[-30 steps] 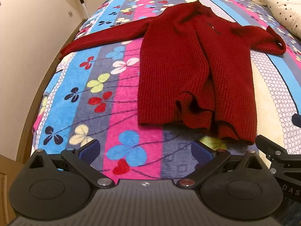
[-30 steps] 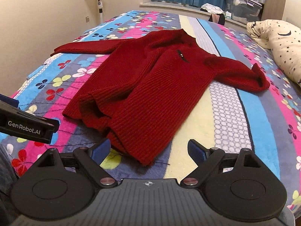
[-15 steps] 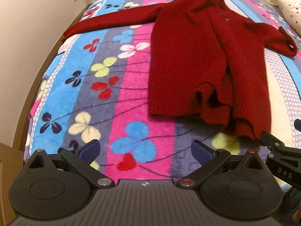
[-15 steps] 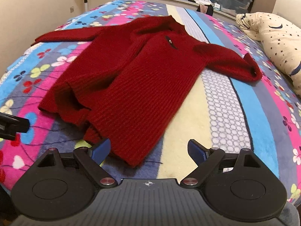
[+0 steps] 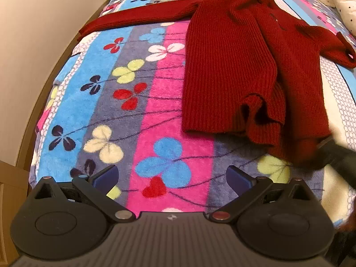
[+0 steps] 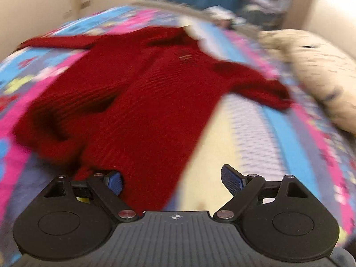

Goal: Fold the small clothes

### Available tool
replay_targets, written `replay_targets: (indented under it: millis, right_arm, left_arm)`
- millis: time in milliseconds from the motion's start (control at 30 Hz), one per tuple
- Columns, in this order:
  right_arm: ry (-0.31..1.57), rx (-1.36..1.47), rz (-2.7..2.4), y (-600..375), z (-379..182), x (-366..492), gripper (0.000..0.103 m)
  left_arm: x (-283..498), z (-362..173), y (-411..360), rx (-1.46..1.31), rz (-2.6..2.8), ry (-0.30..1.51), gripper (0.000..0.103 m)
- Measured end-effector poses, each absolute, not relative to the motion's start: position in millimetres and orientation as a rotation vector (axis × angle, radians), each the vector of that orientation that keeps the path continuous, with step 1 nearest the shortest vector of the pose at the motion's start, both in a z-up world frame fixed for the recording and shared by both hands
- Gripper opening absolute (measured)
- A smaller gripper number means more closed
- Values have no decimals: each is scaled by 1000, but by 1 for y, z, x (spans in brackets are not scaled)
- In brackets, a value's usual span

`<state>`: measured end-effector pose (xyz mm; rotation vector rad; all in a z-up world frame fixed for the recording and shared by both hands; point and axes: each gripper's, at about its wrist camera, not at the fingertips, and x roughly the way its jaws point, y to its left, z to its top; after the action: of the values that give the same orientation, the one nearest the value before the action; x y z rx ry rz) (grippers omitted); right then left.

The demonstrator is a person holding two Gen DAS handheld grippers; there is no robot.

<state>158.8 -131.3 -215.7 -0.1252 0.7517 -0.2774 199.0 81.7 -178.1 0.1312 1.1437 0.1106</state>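
Fingers wide on both grippers, nothing pinched. Right gripper [image 6: 171, 179] is low over the near hem of the red knit sweater [image 6: 142, 102]: hem corner sits between its fingers, left pad [image 6: 114, 181] looks to be touching the knit or just beside it, right pad over bare blanket. That view is motion-blurred, so contact can't be confirmed. Left gripper [image 5: 170, 178] hangs over bare blanket, short of the hem, with the sweater [image 5: 231, 66] ahead and to the right.

Sweater lies flat on the bed, sleeves spread to either side, near hem rumpled with a fold standing up. Under it: floral striped blanket [image 5: 124, 115] in blue, grey and pink. Star-print pillow [image 6: 311, 66] sits beyond the right sleeve. Wall [image 5: 29, 33] runs along the bed's left edge.
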Motion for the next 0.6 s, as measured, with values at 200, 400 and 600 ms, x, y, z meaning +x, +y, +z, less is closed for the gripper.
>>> replay_targets:
  millis: [200, 400, 600]
  right_arm:
    - [801, -10, -241, -162, -218, 165, 88]
    - [837, -31, -169, -140, -227, 167, 89]
    - [836, -51, -143, -139, -237, 164, 58]
  left_arm:
    - [202, -182, 74, 131, 94, 1149, 103]
    - [201, -179, 69, 140, 83, 1143, 103]
    - [203, -181, 71, 134, 82, 1151, 103]
